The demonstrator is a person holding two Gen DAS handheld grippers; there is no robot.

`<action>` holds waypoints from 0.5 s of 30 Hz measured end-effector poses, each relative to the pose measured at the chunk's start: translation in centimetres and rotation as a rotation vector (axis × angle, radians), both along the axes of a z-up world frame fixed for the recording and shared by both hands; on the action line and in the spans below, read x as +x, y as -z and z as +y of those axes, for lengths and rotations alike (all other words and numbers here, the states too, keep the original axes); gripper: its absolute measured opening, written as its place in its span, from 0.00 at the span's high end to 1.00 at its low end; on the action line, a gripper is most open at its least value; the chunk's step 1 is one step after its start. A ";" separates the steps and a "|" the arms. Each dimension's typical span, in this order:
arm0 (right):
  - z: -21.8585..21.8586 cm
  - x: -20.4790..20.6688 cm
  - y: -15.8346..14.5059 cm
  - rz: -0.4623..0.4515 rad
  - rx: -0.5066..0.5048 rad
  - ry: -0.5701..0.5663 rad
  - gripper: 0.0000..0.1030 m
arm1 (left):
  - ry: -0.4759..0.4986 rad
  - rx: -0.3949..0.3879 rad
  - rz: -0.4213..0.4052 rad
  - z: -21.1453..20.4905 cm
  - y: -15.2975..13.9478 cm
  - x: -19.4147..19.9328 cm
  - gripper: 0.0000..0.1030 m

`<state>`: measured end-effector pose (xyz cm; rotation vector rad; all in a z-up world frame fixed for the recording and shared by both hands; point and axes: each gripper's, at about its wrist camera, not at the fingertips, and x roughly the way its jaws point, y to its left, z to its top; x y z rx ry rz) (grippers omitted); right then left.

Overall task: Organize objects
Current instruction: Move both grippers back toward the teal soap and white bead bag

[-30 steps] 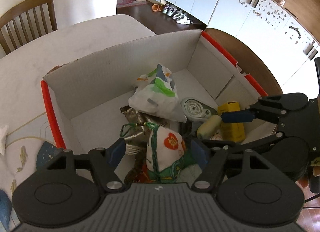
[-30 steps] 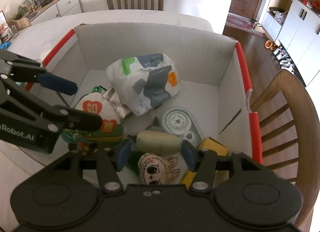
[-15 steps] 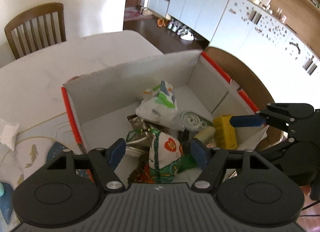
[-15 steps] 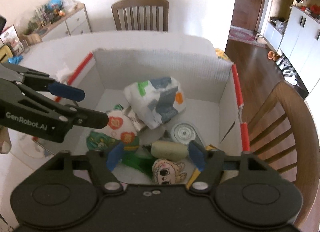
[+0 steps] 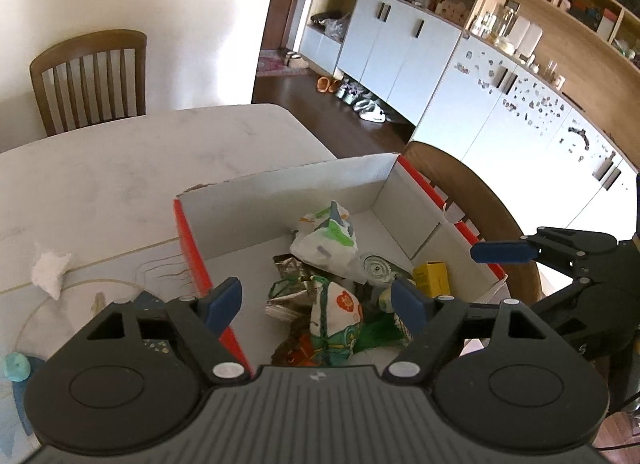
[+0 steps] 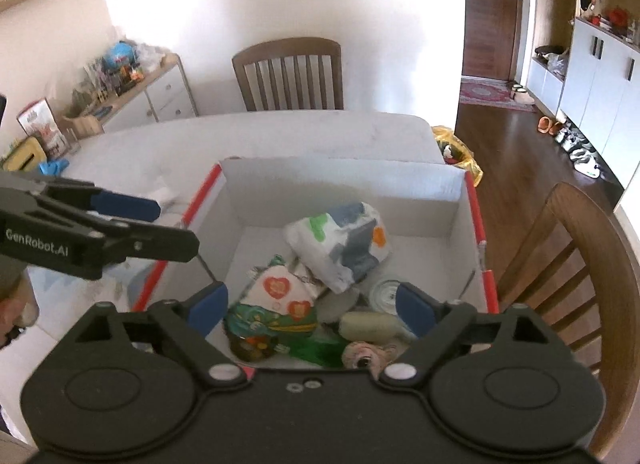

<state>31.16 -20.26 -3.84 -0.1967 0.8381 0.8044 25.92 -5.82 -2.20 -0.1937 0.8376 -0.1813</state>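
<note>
An open cardboard box with red-taped edges stands on the white table. Inside lie a white printed plastic bag, a white pouch with red hearts, a cream tube, a round tape dispenser, a yellow carton and a small doll-face toy. My left gripper hovers above the box's near left side, jaws opening, nothing between them. My right gripper hangs over the near right side, jaws opening wide. The cream tube lies below it, untouched.
A crumpled tissue lies on the table left of the box. One wooden chair stands close against the box's right side, another chair at the table's far end. A yellow bag sits past the far corner.
Both grippers have risen away from the box, which now looks smaller. The right gripper's fingers spread apart from the cream tube, which stays in the box. The left fingers widened a little.
</note>
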 end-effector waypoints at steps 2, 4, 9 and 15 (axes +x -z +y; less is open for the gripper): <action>0.2 -0.4 -0.4 0.000 0.016 0.006 0.06 | -0.015 0.005 -0.012 0.6 -0.3 -0.7 0.17; 0.6 -0.9 -0.7 -0.002 0.030 0.009 0.06 | -0.021 -0.005 -0.022 1.4 -0.6 -1.3 0.16; 2.3 -2.2 -1.5 -0.010 0.063 0.016 0.02 | -0.043 -0.009 -0.042 3.8 -1.3 -2.8 0.09; 5.3 -3.6 -2.1 0.000 0.075 0.010 0.02 | -0.089 -0.010 -0.079 7.6 -1.8 -4.9 0.00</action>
